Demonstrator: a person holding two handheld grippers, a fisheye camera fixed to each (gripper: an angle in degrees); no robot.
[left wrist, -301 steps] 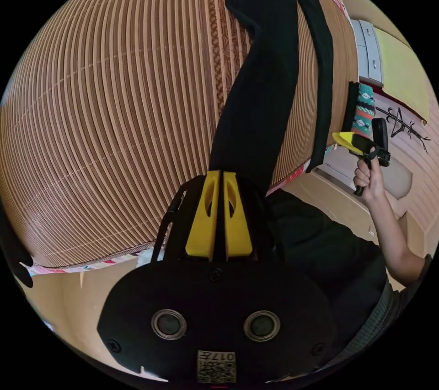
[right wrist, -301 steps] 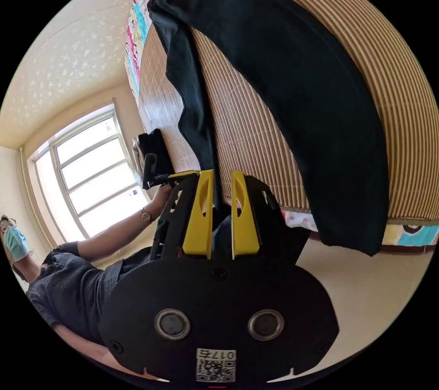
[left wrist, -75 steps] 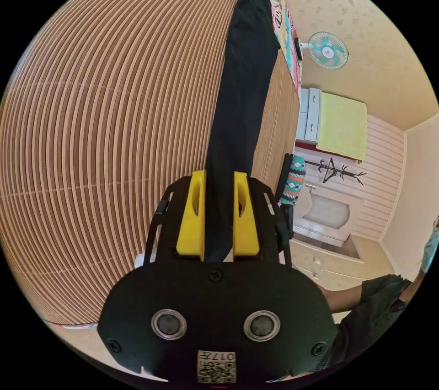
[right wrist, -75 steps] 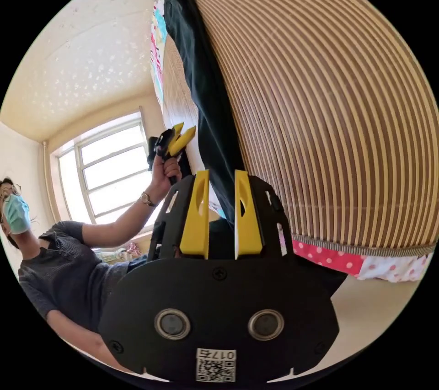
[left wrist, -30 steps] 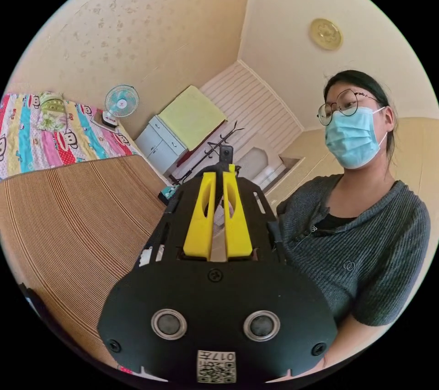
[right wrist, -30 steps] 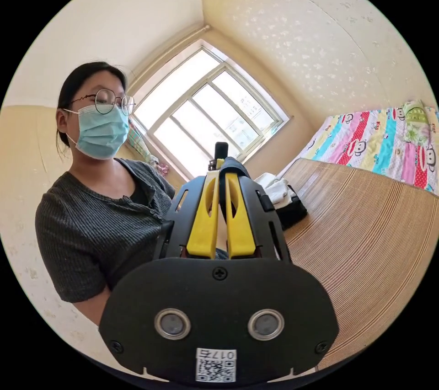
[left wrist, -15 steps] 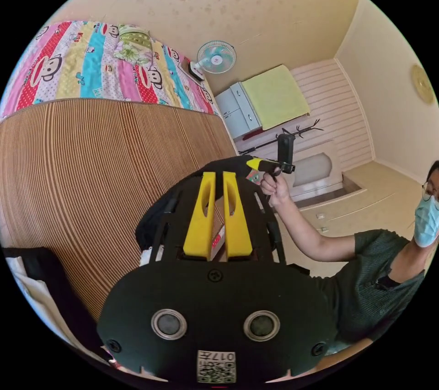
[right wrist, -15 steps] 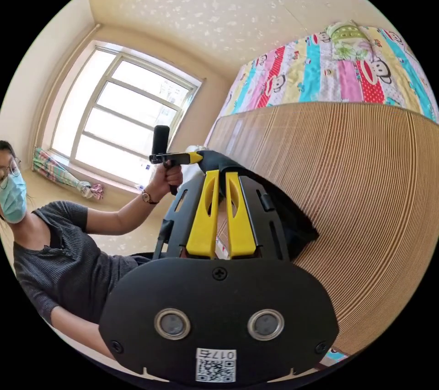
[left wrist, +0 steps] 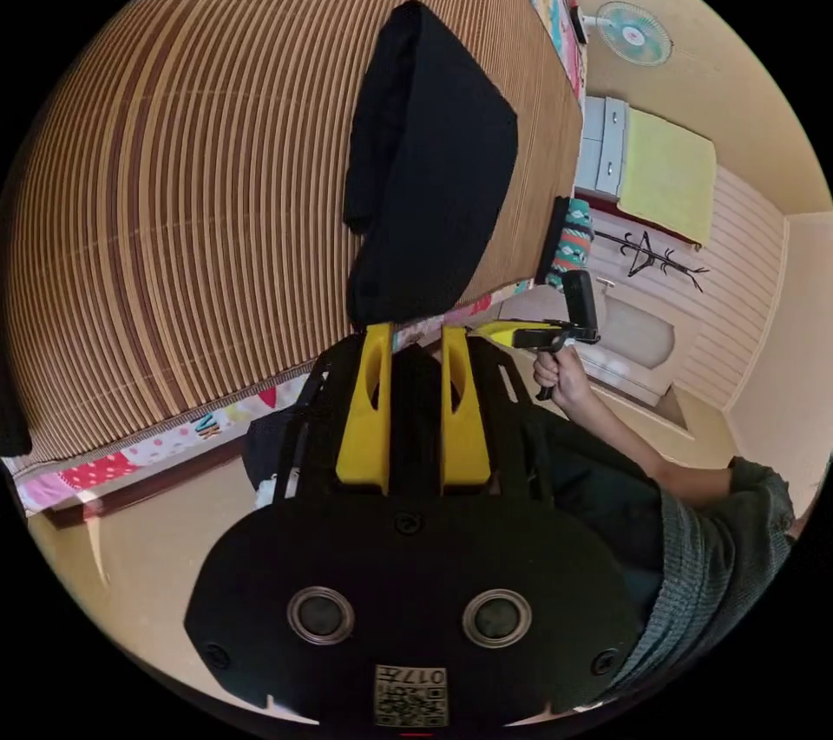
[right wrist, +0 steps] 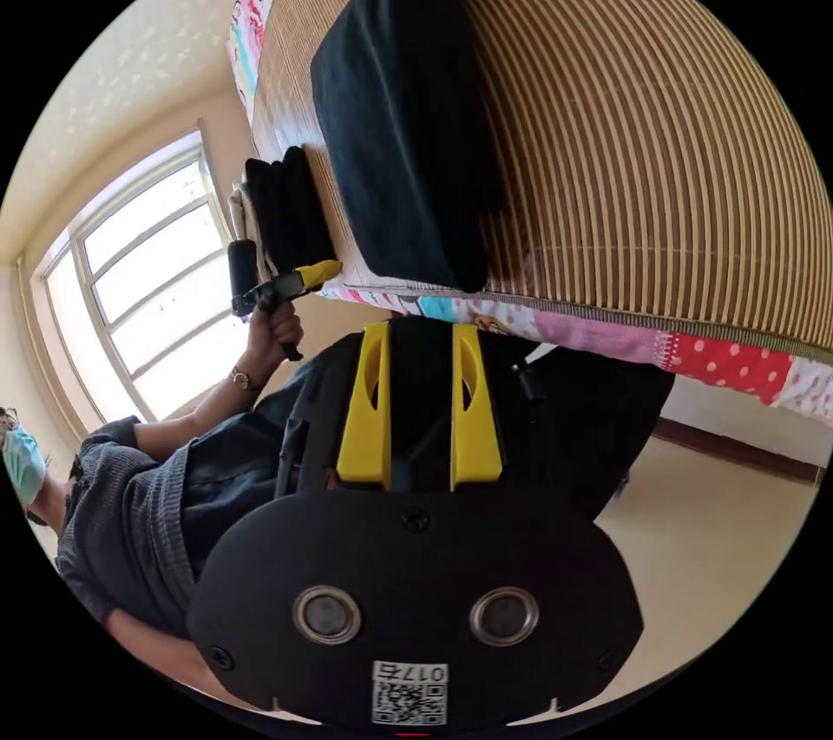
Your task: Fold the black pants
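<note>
The black pants lie folded in a compact block on the striped brown mat, close to the bed's near edge. My left gripper is open just short of their near corner, jaws apart and off the cloth. In the right gripper view the same folded pants rest on the mat, and my right gripper is open below the bed edge. The right gripper also appears in the left gripper view, held in a hand. The left gripper appears in the right gripper view.
A stack of folded dark and white clothes sits on the mat beside the pants. The patterned sheet edge marks the bed's side. A fan, a cabinet and a coat rack stand beyond. The person's dark clothing lies behind both grippers.
Half a second ago both grippers were shut on the bunched pants, lifted above the mat. Now the pants lie folded on the mat, both jaws have opened and the grippers have drawn back.
</note>
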